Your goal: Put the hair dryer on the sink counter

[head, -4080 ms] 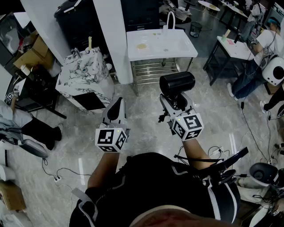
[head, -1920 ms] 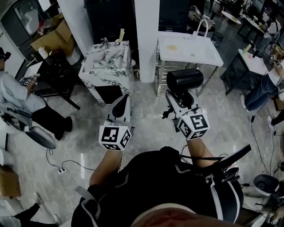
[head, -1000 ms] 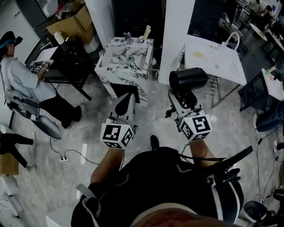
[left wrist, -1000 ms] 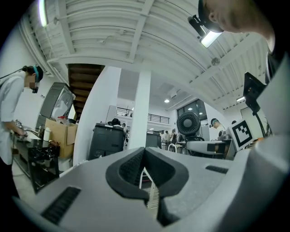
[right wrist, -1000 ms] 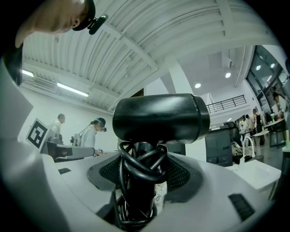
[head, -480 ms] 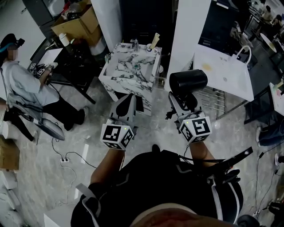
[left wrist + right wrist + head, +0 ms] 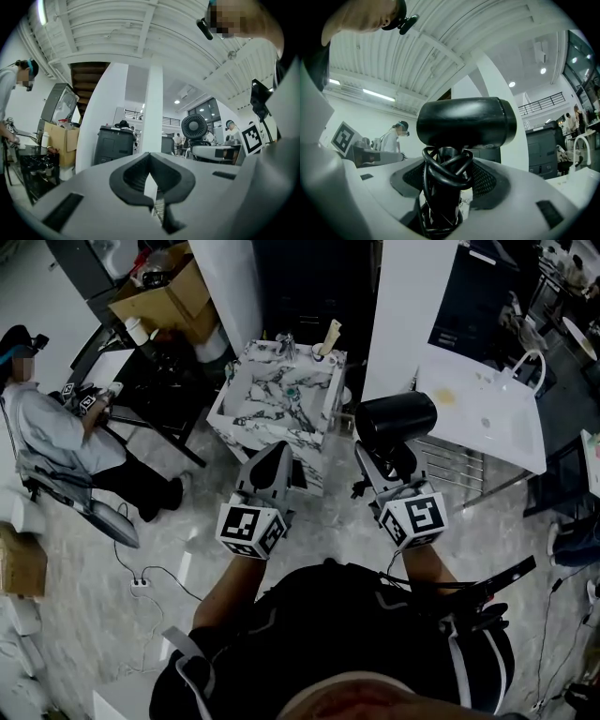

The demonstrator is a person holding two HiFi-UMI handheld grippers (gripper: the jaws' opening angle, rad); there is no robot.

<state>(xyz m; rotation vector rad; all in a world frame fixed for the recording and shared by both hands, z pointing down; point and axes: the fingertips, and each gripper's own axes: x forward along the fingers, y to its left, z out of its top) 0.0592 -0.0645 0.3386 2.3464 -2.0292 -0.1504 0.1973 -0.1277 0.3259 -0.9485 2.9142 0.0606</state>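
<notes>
The hair dryer (image 7: 396, 425) is held upright and off the ground, just right of the marble sink counter (image 7: 281, 413) and not yet set down. Its cord-wound handle is clamped between the jaws of the right gripper (image 7: 382, 463), so the barrel sits clear on top. The left gripper (image 7: 272, 460), before the counter's front, is closed on nothing, seemingly kept free.

Your hair dryer (image 7: 466, 122) has a smooth, glossy black plastic barrel, and the cord (image 7: 445, 171) wound on its handle looks like shiny black rubber. Your right tongs (image 7: 445, 190) are matt pale-grey plastic with dark pads (image 7: 483, 183) in a fine mesh texture. Your left tongs (image 7: 151, 183) have the same grey shell, with smooth matt black pads (image 7: 133, 176). The sink surface (image 7: 281, 409) is polished, white and marble-look with dark veins. The floor (image 7: 94, 615) is glossy grey stone.
</notes>
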